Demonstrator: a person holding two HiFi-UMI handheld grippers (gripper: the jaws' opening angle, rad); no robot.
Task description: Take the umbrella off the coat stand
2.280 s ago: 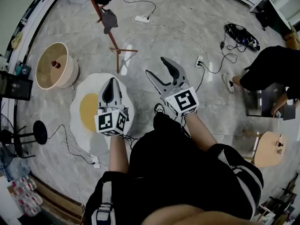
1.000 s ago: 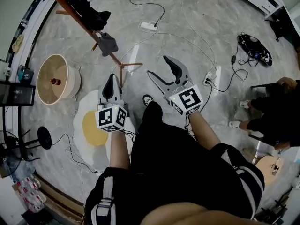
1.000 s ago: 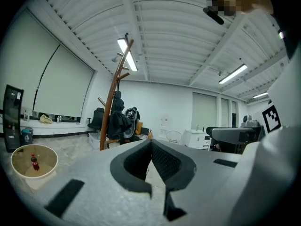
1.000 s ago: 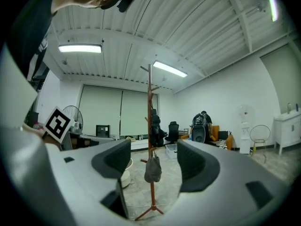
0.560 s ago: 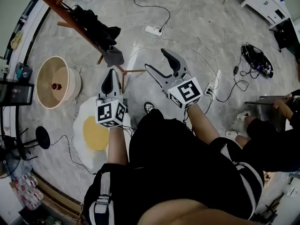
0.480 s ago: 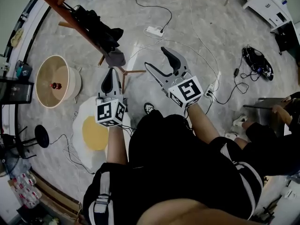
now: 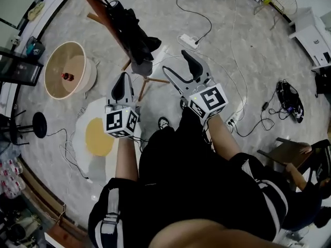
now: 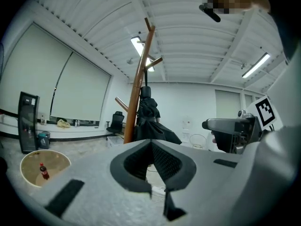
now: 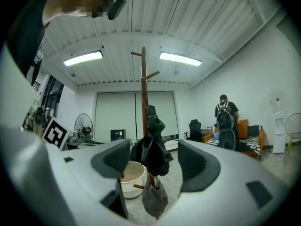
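Note:
A black folded umbrella (image 7: 130,29) hangs on the slanting wooden coat stand (image 7: 98,6), above a grey pouch (image 7: 142,66). My right gripper (image 7: 175,62) is open, just right of the stand's base and short of the umbrella. In the right gripper view the umbrella (image 9: 151,147) shows between the open jaws of my right gripper (image 9: 153,163), still some way off, with the pole (image 9: 143,76) behind it. My left gripper (image 7: 122,86) is shut and empty, left of the base. In the left gripper view the shut left gripper (image 8: 151,147) points at the umbrella (image 8: 148,119) and the pole (image 8: 139,88).
A beige round tub (image 7: 57,68) holding a small red bottle stands left of the stand. An egg-shaped rug (image 7: 83,125) lies under my left arm. A power strip (image 7: 190,40) and cables cross the floor. A black stool (image 7: 39,120) is far left; a person (image 9: 225,121) stands at right.
I have walked toward the coat stand: the stand and umbrella now sit just ahead of both grippers. The right gripper stays open, the left stays shut.

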